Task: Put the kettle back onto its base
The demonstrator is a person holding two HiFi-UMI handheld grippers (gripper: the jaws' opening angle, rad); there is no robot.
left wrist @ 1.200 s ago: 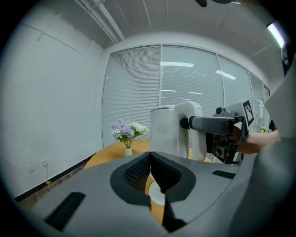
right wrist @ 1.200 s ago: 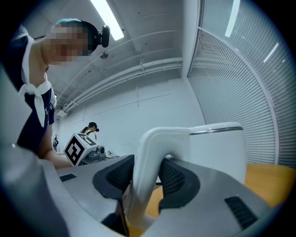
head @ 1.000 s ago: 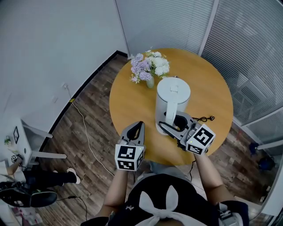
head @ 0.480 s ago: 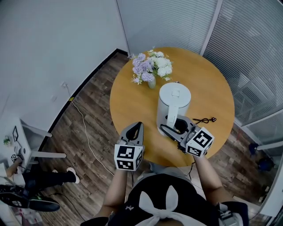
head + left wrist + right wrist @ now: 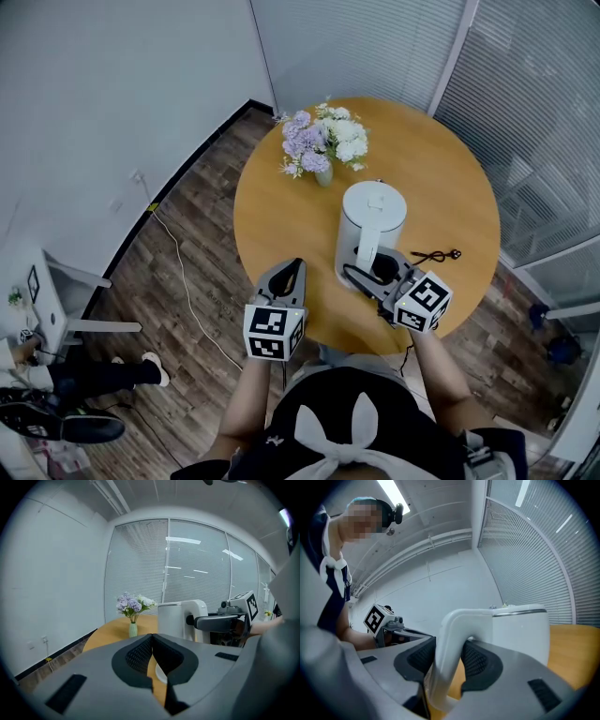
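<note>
The white kettle [image 5: 370,220] stands upright near the front of the round wooden table [image 5: 281,206]. My right gripper [image 5: 364,273] is shut on its curved handle [image 5: 450,634], one pad on each side. The kettle's body [image 5: 520,630] fills the right gripper view. In the left gripper view the kettle [image 5: 176,618] is straight ahead, and a white rounded edge [image 5: 161,674] shows low beneath it. Whether the kettle rests on that, I cannot tell. My left gripper [image 5: 297,263] hovers at the table's front edge, left of the kettle, shut and holding nothing.
A small vase of purple and white flowers [image 5: 324,146] stands on the far left of the table. A black cord with a plug [image 5: 435,254] lies right of the kettle. Glass walls with blinds lie behind, wooden floor to the left.
The kettle has sunk toward the table in my right gripper's grip and shifted slightly right in the head view. The left gripper has hardly moved.
</note>
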